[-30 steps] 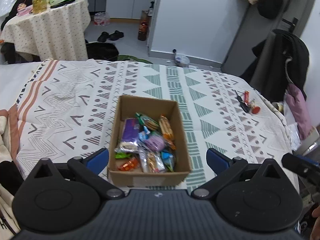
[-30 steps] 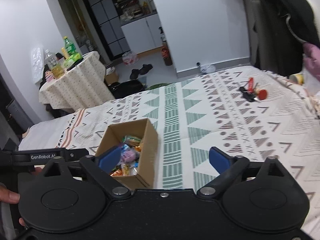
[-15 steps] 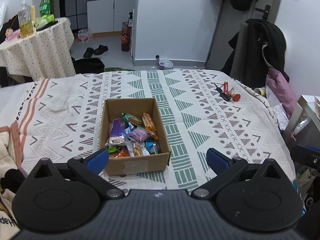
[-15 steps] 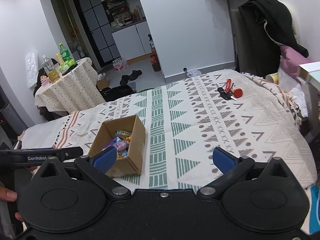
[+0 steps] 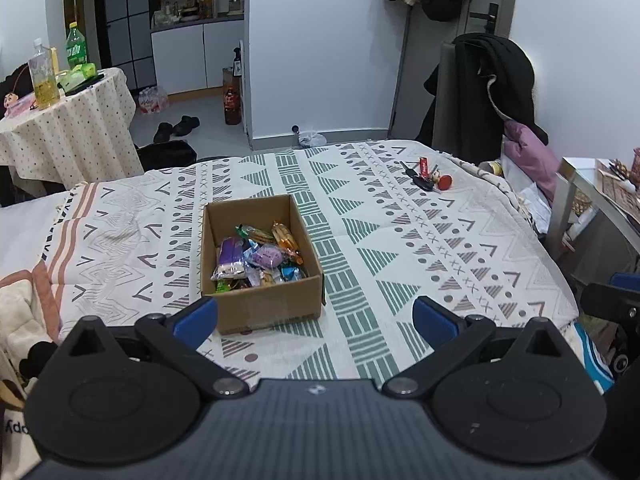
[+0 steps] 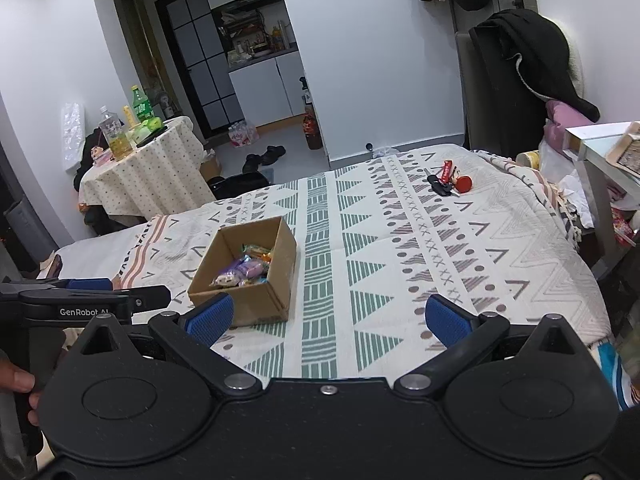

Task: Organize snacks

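The left claw [image 5: 315, 316], spread wide and empty, hovers just before the near short wall of the open brown cardboard box [image 5: 268, 307] of wrapped snacks [image 5: 259, 258] on the patterned bed cover [image 5: 440, 240]. The box's long axis runs away from it. The right claw [image 6: 327, 317], also spread and empty, has the box ahead to its left, so the left claw seems nearer.

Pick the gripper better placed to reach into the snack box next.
Left. The left gripper is open and faces the cardboard box nearly head-on; from the right gripper, also open, the box sits off to the left side.
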`<action>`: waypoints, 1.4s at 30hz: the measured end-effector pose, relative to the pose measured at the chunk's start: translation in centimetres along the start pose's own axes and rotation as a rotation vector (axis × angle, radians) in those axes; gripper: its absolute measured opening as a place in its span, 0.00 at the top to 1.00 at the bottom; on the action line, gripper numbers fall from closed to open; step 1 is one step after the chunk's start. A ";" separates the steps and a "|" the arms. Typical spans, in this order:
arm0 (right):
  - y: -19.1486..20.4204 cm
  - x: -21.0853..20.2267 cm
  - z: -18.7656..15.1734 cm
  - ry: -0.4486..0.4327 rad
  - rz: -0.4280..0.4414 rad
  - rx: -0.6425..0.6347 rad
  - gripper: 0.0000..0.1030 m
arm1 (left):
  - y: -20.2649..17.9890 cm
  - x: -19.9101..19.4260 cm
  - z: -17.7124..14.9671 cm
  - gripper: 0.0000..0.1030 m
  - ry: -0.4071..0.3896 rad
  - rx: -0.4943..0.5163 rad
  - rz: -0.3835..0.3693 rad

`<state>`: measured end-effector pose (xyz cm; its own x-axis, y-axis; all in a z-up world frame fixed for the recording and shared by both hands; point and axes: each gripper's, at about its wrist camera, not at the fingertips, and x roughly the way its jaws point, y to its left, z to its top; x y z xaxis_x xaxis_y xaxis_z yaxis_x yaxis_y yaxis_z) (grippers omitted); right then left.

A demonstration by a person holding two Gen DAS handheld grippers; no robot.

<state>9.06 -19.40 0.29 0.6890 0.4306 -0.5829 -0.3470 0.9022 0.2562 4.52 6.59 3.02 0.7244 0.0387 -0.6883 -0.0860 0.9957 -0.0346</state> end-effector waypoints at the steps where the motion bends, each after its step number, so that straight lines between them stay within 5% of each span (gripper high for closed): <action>1: 0.0 -0.3 -0.2 -0.002 0.001 0.008 0.00 | 0.0 -0.3 -0.3 0.00 -0.001 0.003 0.001; 10: 1.5 -2.7 -2.0 -0.041 -0.004 0.014 0.00 | 0.1 -3.0 -2.3 0.00 -0.023 0.019 -0.012; 21: 2.0 -3.5 -3.4 -0.048 -0.117 -0.012 0.00 | 0.0 -4.8 -3.7 0.00 -0.051 0.014 -0.020; 42: 1.5 -2.2 -4.3 -0.016 -0.165 -0.027 0.00 | -0.3 -3.5 -4.0 0.00 -0.036 0.013 -0.027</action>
<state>4.35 -19.10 -1.35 0.7480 0.2772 -0.6031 -0.2450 0.9597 0.1373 -0.72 5.85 2.59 0.7506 0.0145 -0.6606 -0.0573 0.9974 -0.0433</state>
